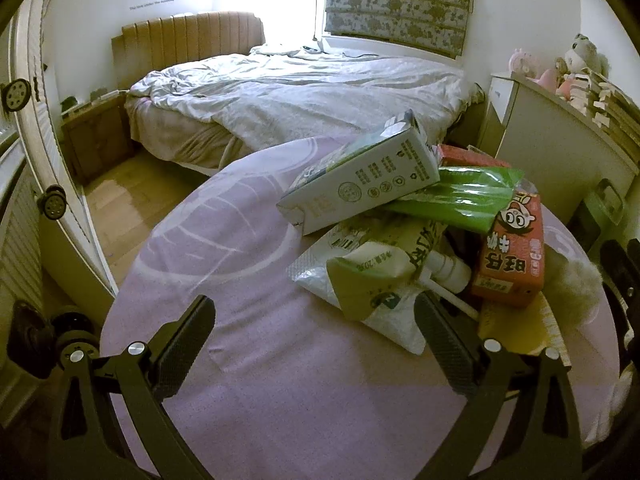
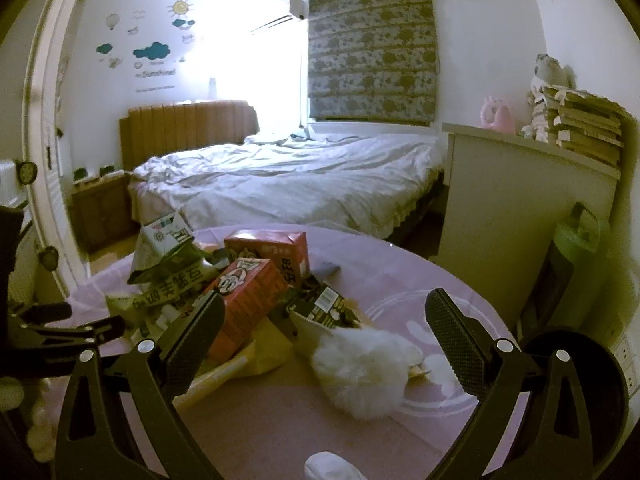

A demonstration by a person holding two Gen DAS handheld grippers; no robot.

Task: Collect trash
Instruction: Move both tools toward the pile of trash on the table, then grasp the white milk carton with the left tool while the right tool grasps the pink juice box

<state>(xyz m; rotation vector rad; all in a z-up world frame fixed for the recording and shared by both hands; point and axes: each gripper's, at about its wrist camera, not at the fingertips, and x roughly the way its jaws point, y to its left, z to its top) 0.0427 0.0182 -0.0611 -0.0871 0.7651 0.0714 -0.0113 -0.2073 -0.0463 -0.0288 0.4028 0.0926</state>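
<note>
A heap of trash lies on a round table with a pink cloth (image 1: 224,240). In the left wrist view a white carton (image 1: 360,176) tops it, over a green wrapper (image 1: 460,196), a red snack box (image 1: 512,252) and a white pouch (image 1: 372,280). My left gripper (image 1: 316,340) is open just left of the heap, its right finger beside the pouch. In the right wrist view I see two red boxes (image 2: 248,300) (image 2: 276,248), a dark wrapper (image 2: 328,308) and a white fluffy wad (image 2: 360,368). My right gripper (image 2: 324,340) is open around the wad.
A bed with a white duvet (image 1: 300,92) stands beyond the table, a wooden nightstand (image 1: 96,136) to its left. A white cabinet (image 2: 520,200) with stacked cardboard and toys is on the right. A green bin (image 2: 576,264) stands by the cabinet. A white door (image 1: 52,160) is at the left.
</note>
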